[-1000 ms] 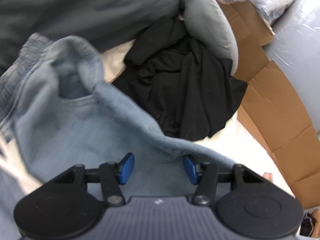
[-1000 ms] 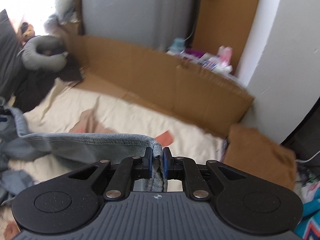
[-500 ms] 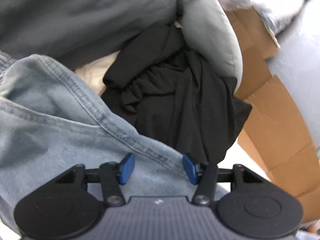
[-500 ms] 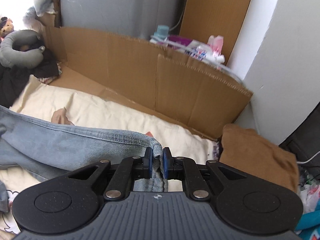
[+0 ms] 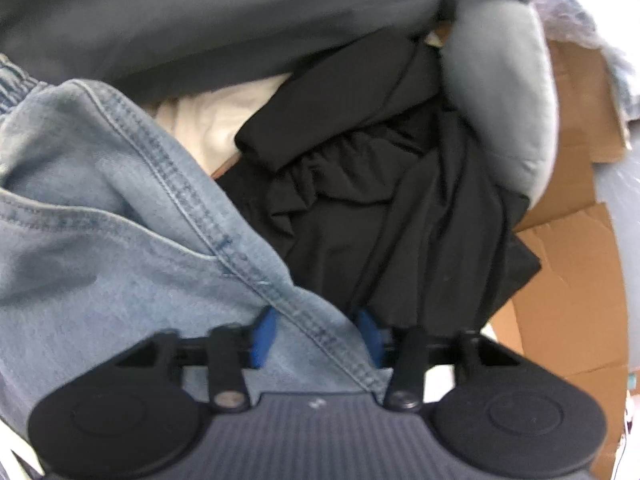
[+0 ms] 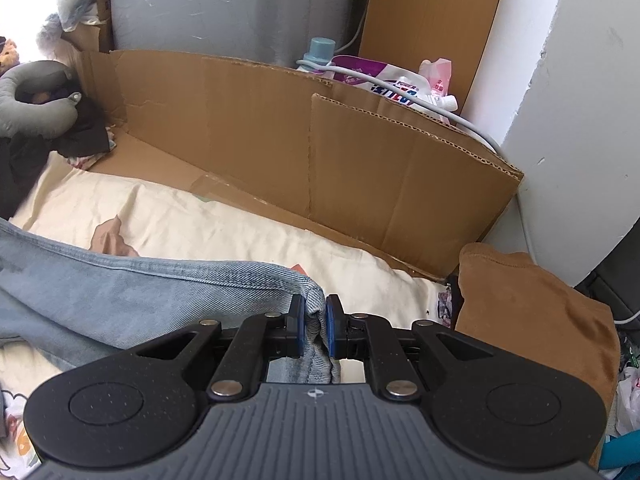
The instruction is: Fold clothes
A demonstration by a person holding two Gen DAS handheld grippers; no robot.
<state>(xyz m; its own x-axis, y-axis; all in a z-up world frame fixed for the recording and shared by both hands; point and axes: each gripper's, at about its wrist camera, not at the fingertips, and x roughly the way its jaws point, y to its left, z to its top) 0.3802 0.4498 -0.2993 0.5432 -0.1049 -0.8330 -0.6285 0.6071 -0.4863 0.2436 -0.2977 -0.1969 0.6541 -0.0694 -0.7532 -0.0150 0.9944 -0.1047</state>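
Note:
Light blue jeans (image 5: 120, 240) fill the left of the left wrist view. Their stitched hem runs down between the blue pads (image 5: 262, 336) of my left gripper (image 5: 316, 334). Its jaws are closing with the denim between them, and a gap still shows at the pads. In the right wrist view my right gripper (image 6: 316, 320) is shut on a bunched corner of the same jeans (image 6: 160, 292). The leg stretches away to the left over a cream bedsheet (image 6: 200, 224).
A black garment (image 5: 380, 200) lies crumpled beyond the left gripper, beside a grey neck pillow (image 5: 500, 100) and dark grey fabric (image 5: 200, 12). Cardboard sheets (image 6: 280, 140) wall the far side of the bed. A brown garment (image 6: 532, 312) lies at the right, with bottles and a cable behind the cardboard.
The left gripper's pads have drawn closer together around the jeans hem, and the denim has slid nearer. The right gripper has sunk toward the bed, still gripping the jeans.

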